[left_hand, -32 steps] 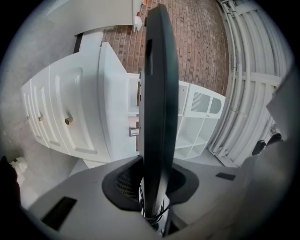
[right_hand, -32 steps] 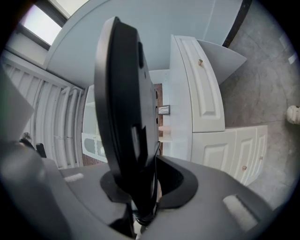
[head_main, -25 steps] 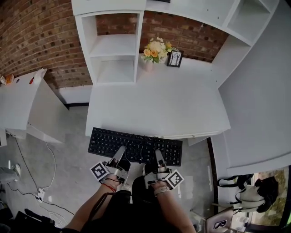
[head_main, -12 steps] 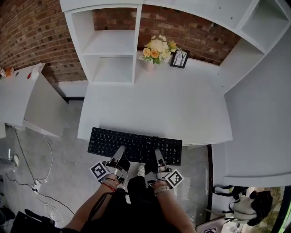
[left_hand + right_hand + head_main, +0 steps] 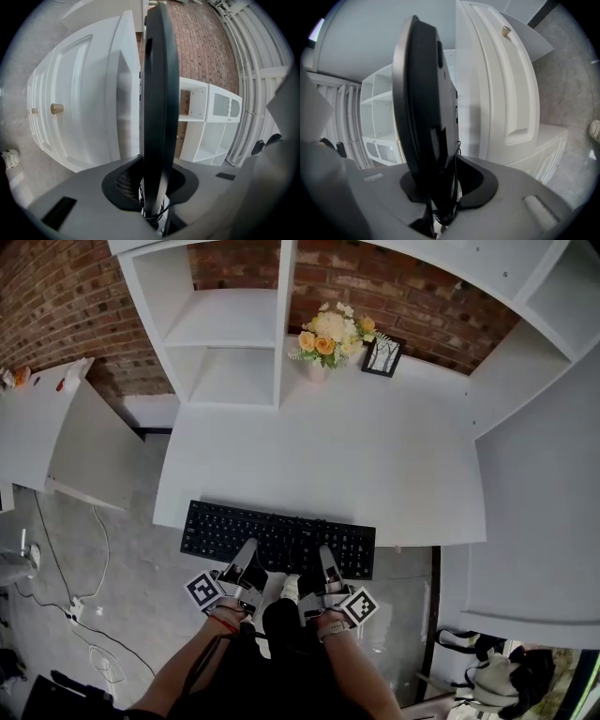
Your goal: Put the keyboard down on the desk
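The keyboard [image 5: 281, 538] is black, with pale lettering on its keys. The bench [image 5: 319, 456] is plain white, and so are the shelves [image 5: 234, 371]. The wall [image 5: 56, 296] is red-brown brick with pale mortar lines. The flowers [image 5: 328, 334] are cream, yellow and orange with green leaves. The picture frame [image 5: 384, 355] is black. The floor [image 5: 131, 568] is mottled grey. The left tongs [image 5: 247, 549] and right tongs [image 5: 324, 557] are grey and black, each bearing a cube patterned in black-and-white squares.

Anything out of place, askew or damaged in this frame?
Nothing spilled or damaged. The keyboard is not down yet: the left gripper and right gripper clamp its near edge, and most of it hangs off the front edge of the desk, over the floor.
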`<state>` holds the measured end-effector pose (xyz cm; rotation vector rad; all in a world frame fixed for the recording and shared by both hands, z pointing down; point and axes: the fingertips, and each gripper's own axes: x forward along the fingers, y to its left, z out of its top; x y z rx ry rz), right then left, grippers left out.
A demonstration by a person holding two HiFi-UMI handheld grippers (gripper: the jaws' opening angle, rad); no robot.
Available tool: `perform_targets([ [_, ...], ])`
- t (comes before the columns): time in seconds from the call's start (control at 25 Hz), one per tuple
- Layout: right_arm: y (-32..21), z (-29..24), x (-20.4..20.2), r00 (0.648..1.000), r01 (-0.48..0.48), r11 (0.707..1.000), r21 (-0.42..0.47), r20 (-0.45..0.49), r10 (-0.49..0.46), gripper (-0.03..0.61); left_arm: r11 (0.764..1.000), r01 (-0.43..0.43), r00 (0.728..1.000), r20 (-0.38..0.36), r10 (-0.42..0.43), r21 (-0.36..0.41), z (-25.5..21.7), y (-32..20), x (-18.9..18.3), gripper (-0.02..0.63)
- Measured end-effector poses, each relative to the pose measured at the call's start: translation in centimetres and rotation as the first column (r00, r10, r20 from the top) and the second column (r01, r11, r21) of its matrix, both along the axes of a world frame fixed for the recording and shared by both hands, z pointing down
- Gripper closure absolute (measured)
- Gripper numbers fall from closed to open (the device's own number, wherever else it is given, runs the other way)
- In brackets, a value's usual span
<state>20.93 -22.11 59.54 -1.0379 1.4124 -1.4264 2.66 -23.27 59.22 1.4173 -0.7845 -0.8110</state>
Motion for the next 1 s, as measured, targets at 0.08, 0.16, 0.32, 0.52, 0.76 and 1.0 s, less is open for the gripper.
perform_targets([
  [0.08,-0.2,0.4,0.1,1.000,0.005,1.000,-0.008,0.000,-0.005,0.497,1.000,-0.001,1.000,0.008,0.001,-0.004,0.2,-0.2,0.0,0.561],
  [0.16,-0.4,0.7,0.0,1.000,0.012,1.000,-0.016,0.011,-0.011,0.498,1.000,-0.002,1.000,0.016,0.002,-0.010,0.5,-0.2,0.0,0.561],
  [0.32,-0.5,1.2,-0.2,0.999,0.022,0.999,-0.024,0.032,-0.021,0.497,1.000,-0.004,1.000,0.025,0.004,-0.023,1.0,-0.1,0.0,0.561],
  [0.52,-0.8,1.7,-0.2,0.999,0.029,0.999,-0.030,0.029,-0.028,0.497,0.999,0.003,1.000,0.030,-0.002,-0.035,1.4,-0.2,-0.2,0.561],
  [0.76,-1.4,2.0,-0.2,0.999,0.036,0.999,-0.041,0.030,-0.035,0.497,0.998,-0.013,1.000,0.027,0.015,-0.061,1.7,-0.4,0.0,0.560],
  [1.0,-1.9,1.9,0.0,0.999,0.035,0.999,-0.036,0.038,-0.033,0.497,0.993,-0.083,0.994,0.063,0.088,-0.080,2.1,-0.3,0.4,0.552],
])
